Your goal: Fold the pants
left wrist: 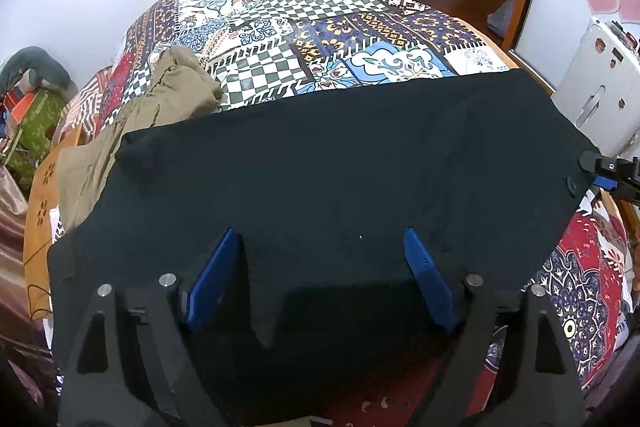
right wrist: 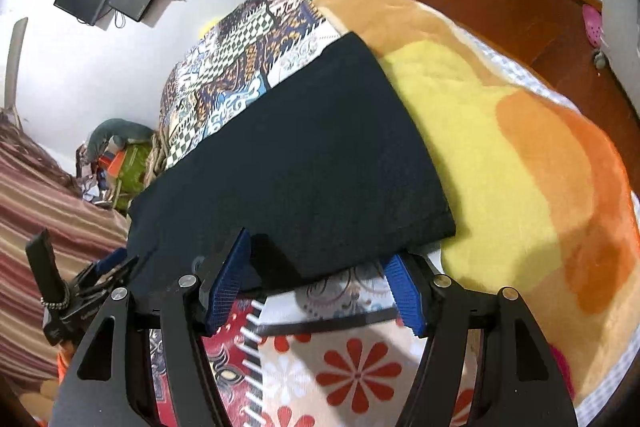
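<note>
Black pants (left wrist: 328,163) lie spread flat across the patterned bedspread (left wrist: 320,15), folded lengthwise. My left gripper (left wrist: 320,239) is open, its blue fingers (left wrist: 214,279) over the near edge of the pants, with a cloth flap between them. In the right wrist view the same pants (right wrist: 300,163) stretch away from me. My right gripper (right wrist: 320,263) is open at the near end of the pants, its blue fingers (right wrist: 226,283) on either side of the cloth edge. The right gripper shows at the right edge of the left wrist view (left wrist: 612,175), and the left gripper low at the left of the right wrist view (right wrist: 108,267).
Khaki pants (left wrist: 160,103) lie crumpled at the left of the bed. A yellow and orange blanket (right wrist: 520,147) lies right of the black pants. A white case (left wrist: 600,87) stands by the wall at right. Clutter (left wrist: 32,107) sits left of the bed.
</note>
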A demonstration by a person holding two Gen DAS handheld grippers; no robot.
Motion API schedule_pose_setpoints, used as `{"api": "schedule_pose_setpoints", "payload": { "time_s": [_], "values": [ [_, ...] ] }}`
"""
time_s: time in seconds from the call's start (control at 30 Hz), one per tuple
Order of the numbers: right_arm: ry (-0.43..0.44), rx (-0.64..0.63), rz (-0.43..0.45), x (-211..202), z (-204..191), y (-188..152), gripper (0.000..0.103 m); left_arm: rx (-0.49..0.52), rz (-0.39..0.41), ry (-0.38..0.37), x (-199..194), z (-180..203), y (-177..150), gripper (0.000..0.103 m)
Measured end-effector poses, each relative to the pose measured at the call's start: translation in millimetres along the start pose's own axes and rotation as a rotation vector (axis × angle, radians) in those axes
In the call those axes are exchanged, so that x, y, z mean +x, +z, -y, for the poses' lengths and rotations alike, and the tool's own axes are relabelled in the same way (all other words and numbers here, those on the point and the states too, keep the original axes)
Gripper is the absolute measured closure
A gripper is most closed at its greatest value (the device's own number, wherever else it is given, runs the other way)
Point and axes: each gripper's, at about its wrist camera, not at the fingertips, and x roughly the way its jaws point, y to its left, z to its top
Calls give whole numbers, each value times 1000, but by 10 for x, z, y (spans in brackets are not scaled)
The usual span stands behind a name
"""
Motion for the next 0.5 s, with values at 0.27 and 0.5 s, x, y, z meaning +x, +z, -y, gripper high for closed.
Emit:
{"api": "schedule_pose_setpoints", "payload": {
  "time_s": [0.27,0.5],
  "values": [
    [-24,-9,65,-26,-11,134,92,-6,6,-5,-14,-7,-9,18],
    [-37,-116,138,-171,-322,279,96,-13,22,-20,-89,-38,-39,18]
  ]
}}
